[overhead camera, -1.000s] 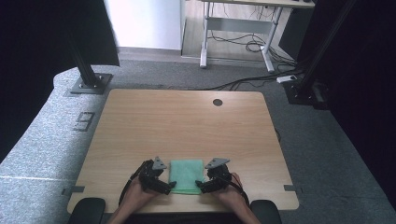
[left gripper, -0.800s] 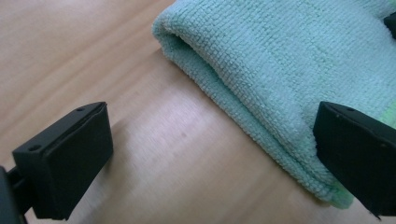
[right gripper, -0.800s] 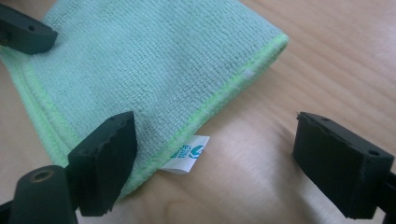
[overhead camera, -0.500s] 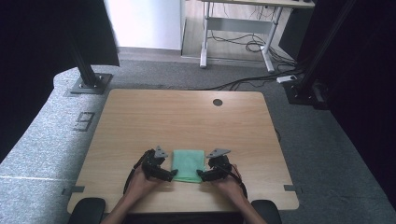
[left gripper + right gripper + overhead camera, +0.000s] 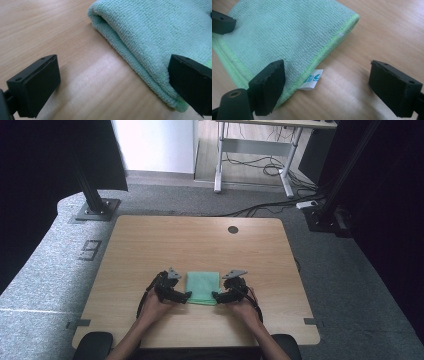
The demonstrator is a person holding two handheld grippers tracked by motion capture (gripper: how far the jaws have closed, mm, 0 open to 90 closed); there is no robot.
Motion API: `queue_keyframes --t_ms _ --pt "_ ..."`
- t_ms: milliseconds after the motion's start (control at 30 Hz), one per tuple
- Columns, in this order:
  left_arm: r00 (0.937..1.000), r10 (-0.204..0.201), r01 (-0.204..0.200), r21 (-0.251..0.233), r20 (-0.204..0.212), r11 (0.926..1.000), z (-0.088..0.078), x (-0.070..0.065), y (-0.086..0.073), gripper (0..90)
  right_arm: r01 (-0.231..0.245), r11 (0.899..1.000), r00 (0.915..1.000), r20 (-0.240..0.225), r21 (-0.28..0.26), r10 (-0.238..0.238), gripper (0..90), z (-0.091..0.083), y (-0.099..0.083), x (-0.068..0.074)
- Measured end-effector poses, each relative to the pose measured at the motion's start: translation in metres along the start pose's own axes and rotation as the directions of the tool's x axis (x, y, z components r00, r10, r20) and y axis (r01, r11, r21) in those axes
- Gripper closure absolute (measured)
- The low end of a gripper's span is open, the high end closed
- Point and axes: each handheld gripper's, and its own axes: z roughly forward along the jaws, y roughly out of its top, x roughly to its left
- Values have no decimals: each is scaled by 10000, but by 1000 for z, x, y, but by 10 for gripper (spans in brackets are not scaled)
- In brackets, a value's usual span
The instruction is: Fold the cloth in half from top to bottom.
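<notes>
Folded green cloth (image 5: 203, 287) lies on the wooden table (image 5: 200, 240) near its front edge — left gripper (image 5: 186, 296) and right gripper (image 5: 216, 296) flank it, jaws spread wide, pinching nothing.

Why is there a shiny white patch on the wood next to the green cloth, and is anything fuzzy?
In the left gripper view, glare from light above bleaches the table beside the green cloth, whose weave looks sharp. In the right gripper view, a similar sheen lies near the white tag, and the nearest fingers are slightly soft. The high view is dark at its sides.
</notes>
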Motion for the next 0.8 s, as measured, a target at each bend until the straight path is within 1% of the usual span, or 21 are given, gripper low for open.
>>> queue_keyframes --t_ms 433,800 --pt "9996 -235 235 -8 -182 9997 15 16 17 0 -293 9996 9991 303 -64 295 138 13 15 -18" --pt "9983 -457 456 -41 -357 9990 25 27 29 0 -552 9984 9969 553 -145 559 139 23 25 -31"
